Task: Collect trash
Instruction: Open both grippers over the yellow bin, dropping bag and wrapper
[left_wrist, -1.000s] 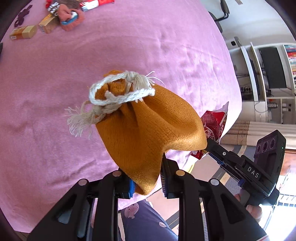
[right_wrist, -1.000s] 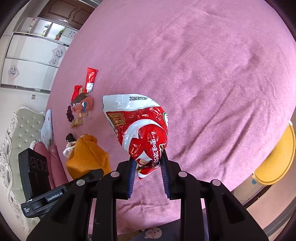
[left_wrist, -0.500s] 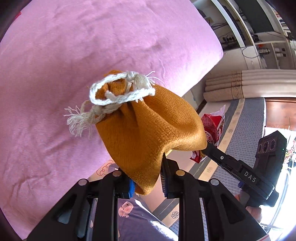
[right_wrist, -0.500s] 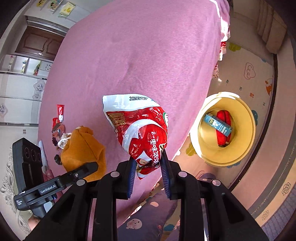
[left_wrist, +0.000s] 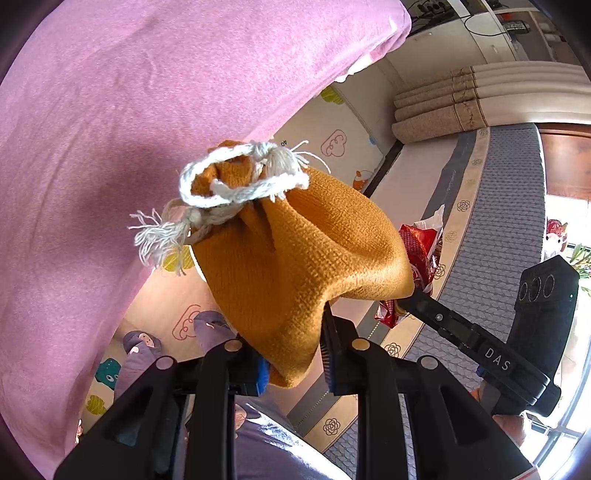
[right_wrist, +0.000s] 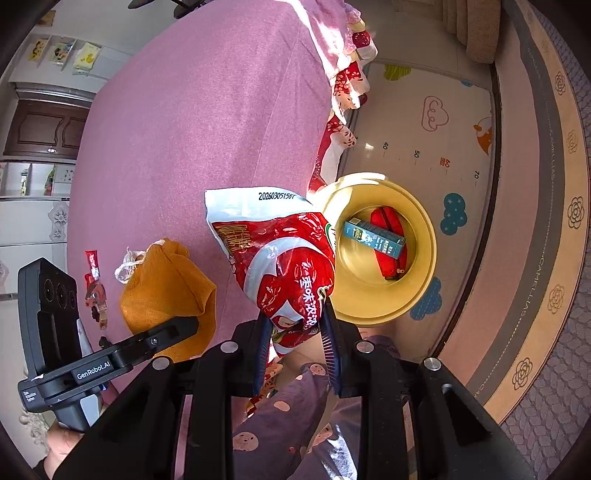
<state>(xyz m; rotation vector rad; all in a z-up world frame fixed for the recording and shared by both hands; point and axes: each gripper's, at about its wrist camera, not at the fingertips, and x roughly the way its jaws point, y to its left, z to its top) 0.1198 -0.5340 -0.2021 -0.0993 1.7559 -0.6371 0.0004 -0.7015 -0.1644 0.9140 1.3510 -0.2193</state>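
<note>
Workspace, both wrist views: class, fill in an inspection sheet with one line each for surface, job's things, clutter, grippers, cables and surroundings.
Surface: pink cloth covers the table; patterned mat on the floor.
Job's things: orange pouch with a white cord, red snack bag, yellow bin on the floor holding a teal box and a red item.
Clutter: small wrappers on the cloth's far side.
Grippers: left gripper shut on the pouch; right gripper shut on the snack bag, beside the bin.
Cables: wires by the far shelving.
Surroundings: rolled rugs, cabinets, the person's patterned clothing below.
</note>
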